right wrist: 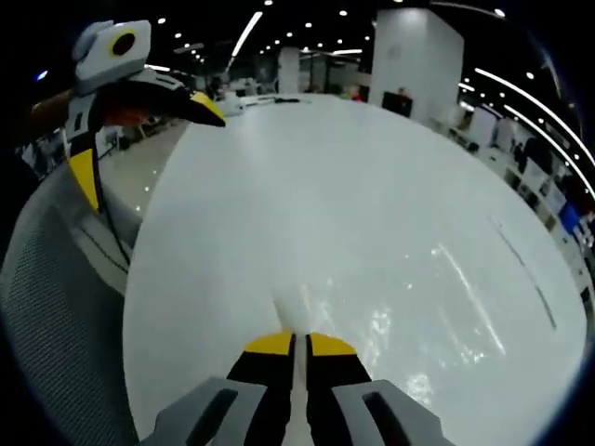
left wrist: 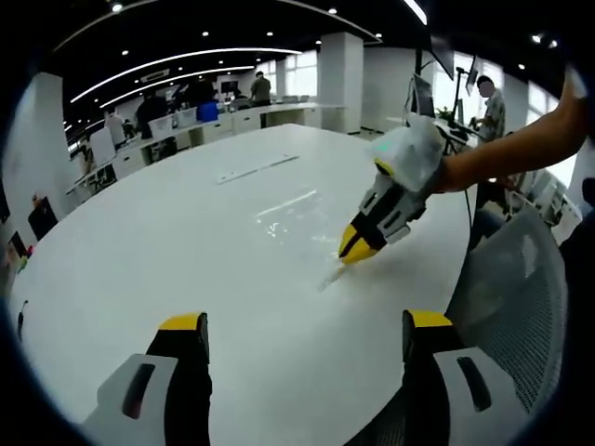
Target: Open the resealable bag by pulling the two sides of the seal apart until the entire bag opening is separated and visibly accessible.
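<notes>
Table first: broad, white and glossy, rounded along its near edge, it carries everything I am working on. Beyond its near edge stands a grey mesh chair, close to my arms. Far across the surface, toward the opposite edge, lies a thin pale strip, well apart from my work.

On the surface, nearer the chair-side edge than the middle, lies the clear resealable bag, flat and shiny, its outline hard to trace against the white top. In the right gripper view the bag spreads away from my jaws as a glinting sheet.

My right gripper comes down to the bag's near corner, its yellow-tipped jaws pressed together with a pale edge of the bag film pinched between them; in the right gripper view that film rises from the right gripper.

My left gripper hangs over the near edge of the table, jaws spread wide, nothing between them, apart from the bag.
</notes>
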Available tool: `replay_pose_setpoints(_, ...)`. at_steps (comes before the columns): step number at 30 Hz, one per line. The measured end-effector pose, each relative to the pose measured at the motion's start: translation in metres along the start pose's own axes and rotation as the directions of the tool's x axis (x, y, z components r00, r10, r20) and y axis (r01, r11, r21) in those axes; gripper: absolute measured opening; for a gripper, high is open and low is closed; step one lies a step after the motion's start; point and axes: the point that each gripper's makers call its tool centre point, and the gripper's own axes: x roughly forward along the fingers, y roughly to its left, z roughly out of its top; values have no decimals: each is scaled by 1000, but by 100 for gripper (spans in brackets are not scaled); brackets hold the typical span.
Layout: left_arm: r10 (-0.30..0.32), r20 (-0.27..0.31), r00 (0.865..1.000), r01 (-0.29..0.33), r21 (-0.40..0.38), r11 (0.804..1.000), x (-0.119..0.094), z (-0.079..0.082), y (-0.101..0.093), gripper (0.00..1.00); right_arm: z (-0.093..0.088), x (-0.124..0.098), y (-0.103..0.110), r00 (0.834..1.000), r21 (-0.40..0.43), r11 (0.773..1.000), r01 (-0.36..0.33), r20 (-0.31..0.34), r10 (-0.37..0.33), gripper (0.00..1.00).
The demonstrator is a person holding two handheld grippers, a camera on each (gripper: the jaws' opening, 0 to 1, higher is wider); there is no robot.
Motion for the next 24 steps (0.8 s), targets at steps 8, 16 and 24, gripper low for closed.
replay_pose_setpoints(8,-4,18,1000,5,-34,999,0,-3,-2,81,4,-9,22,998,2,999,-51,20,51,0)
replay_pose_setpoints(16,-12,-53,999,17,96,995,0,-15,-9,79,6,-15,41,995,-10,995,-95,24,95,0)
replay_pose_setpoints(24,-54,-67,996,62,124,990,5,-21,-24,70,9,-22,61,991,-13,992,-127,34,128,0)
